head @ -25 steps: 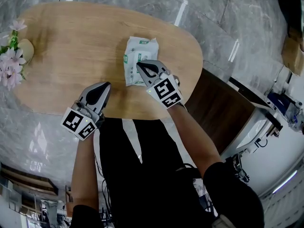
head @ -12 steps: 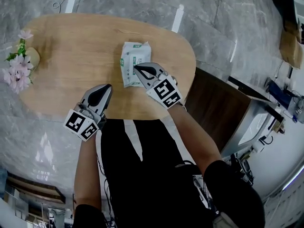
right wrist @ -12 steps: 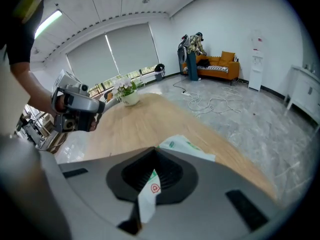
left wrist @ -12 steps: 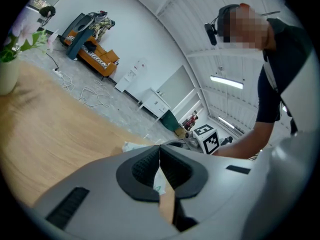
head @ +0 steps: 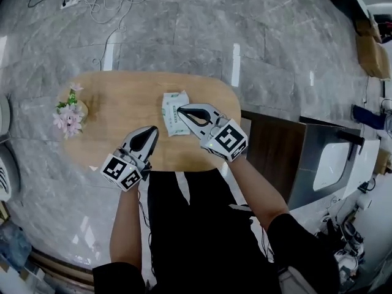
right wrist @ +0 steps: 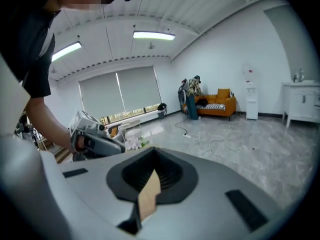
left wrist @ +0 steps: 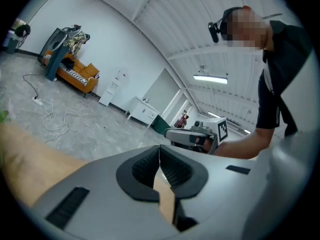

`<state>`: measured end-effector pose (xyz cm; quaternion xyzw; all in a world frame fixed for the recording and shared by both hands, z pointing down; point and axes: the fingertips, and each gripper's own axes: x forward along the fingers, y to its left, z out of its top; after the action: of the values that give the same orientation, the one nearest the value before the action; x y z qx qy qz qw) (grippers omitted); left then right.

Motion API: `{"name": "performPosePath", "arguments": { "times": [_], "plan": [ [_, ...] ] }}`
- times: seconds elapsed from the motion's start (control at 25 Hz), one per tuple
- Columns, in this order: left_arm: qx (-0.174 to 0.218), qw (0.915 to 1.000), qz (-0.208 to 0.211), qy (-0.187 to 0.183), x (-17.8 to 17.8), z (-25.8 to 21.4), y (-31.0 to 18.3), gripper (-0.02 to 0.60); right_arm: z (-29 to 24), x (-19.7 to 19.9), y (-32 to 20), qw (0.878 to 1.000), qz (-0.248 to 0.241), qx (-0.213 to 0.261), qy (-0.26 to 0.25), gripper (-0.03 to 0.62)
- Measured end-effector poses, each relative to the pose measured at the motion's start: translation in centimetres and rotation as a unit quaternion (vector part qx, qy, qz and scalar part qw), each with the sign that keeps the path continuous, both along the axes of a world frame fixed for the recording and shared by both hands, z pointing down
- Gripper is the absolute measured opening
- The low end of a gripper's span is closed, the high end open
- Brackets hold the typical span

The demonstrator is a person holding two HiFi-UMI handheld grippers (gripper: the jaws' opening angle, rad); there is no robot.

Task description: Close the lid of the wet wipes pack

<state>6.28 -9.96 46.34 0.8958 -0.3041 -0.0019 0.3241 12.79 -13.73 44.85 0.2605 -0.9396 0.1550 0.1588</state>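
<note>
The wet wipes pack [head: 173,116], white with green print, lies on the oval wooden table [head: 122,97], right of its middle. Its lid is too small to make out. My right gripper [head: 179,108] is shut with nothing in it, and its tip is over the pack's right edge. My left gripper [head: 155,128] is also shut and empty, and it hovers just left of the pack near the table's front edge. In the left gripper view the shut left gripper [left wrist: 159,148] points toward the right gripper [left wrist: 192,136]. The right gripper view shows the right gripper [right wrist: 152,154] shut, with no pack in sight.
A small bunch of pink flowers [head: 68,115] stands at the table's left end. A dark cabinet [head: 275,158] is close on the right. Cables [head: 116,5] lie on the marble floor beyond the table.
The head view has pulled back, so the table and pack look smaller and more floor shows. Both grippers keep their places by the pack and stay shut.
</note>
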Motion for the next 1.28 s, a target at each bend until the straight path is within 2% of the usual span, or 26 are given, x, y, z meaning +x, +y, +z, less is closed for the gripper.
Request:
{"name": "performPosePath", "arguments": {
  "times": [0.16,0.32,0.6,0.76,0.96,1.16,1.28],
  "plan": [
    [0.036,0.9992,0.002,-0.018,0.7,-7.4,-0.3,0.017,-10.8,1.1,0.2,0.997,-0.005,0.063,-0.042,0.011],
    [0.073,0.9969,-0.001,-0.03,0.3,-14.6,-1.0,0.017,-20.4,1.9,0.9,0.989,-0.016,0.128,-0.077,0.011],
    [0.149,0.9885,0.01,-0.024,0.3,-25.9,1.2,0.017,-31.8,3.1,5.0,0.972,-0.027,0.198,-0.122,0.01],
    [0.192,0.9813,0.008,-0.017,0.1,-30.3,2.8,0.017,-34.7,3.6,7.6,0.969,-0.028,0.206,-0.134,0.01],
    [0.254,0.967,0.022,-0.009,1.2,-34.7,5.3,0.017,-35.8,4.8,10.4,0.968,-0.023,0.206,-0.139,0.011],
    [0.267,0.9625,0.049,-0.012,3.2,-34.8,6.3,0.017,-36.0,5.6,11.3,0.963,-0.017,0.204,-0.173,0.01],
    [0.258,0.963,0.078,-0.007,5.0,-34.4,7.1,0.017,-34.9,5.6,11.9,0.967,-0.03,0.19,-0.169,0.009]
  ]
}}
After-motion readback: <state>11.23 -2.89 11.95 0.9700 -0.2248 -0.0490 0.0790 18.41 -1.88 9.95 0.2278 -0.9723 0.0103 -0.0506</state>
